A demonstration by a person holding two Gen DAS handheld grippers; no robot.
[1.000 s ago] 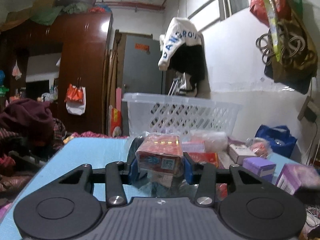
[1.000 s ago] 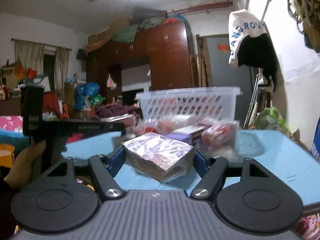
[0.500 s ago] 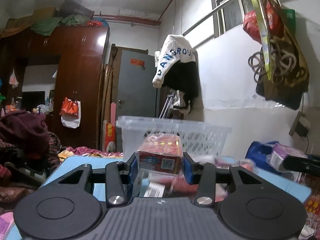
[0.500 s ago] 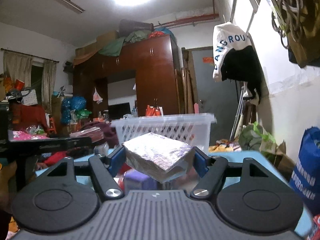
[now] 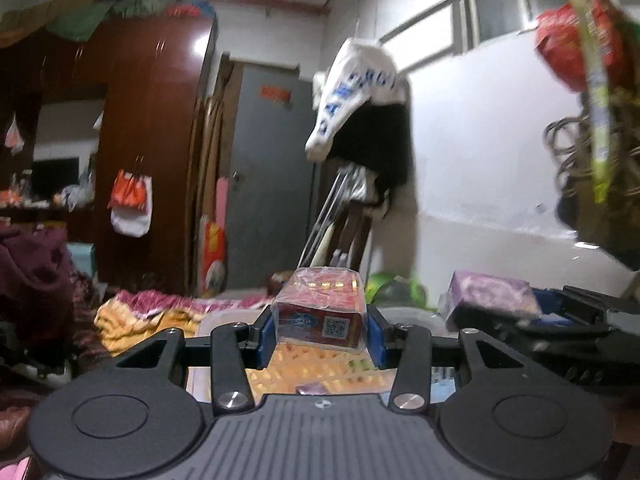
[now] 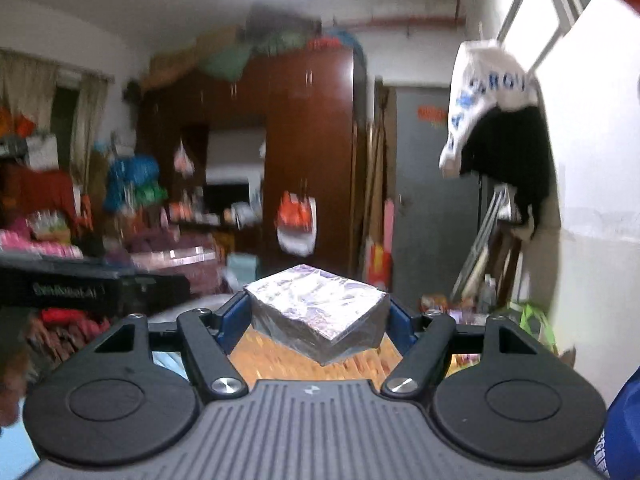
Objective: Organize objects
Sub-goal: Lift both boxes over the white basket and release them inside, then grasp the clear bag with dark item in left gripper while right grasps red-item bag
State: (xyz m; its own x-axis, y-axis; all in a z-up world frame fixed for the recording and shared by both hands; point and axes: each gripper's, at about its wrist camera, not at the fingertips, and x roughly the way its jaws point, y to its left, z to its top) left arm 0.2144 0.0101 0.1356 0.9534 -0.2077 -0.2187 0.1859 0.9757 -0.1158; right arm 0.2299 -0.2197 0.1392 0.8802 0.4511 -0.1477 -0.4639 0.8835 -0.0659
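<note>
My left gripper [image 5: 320, 328] is shut on a red packet wrapped in clear film [image 5: 320, 308], held in the air over the white plastic basket [image 5: 216, 320]. My right gripper [image 6: 316, 320] is shut on a purple foil-wrapped packet [image 6: 320, 312], also held up over the basket, whose mesh bottom [image 6: 280, 356] shows below. The right gripper and its purple packet [image 5: 492, 296] show at the right of the left wrist view. The left gripper's body [image 6: 80, 288] shows at the left of the right wrist view.
A small purple item [image 5: 312, 389] lies in the basket bottom. A brown wardrobe [image 5: 152, 152], a grey door [image 5: 272, 168] and hanging clothes [image 5: 360, 112] stand behind. Bags hang on the white wall at right [image 5: 592, 80]. Piled clothes lie at left [image 5: 36, 280].
Both grippers have risen from the table with their packets and moved forward over the basket. The table clutter has dropped out of view; the basket's inside now shows below.
</note>
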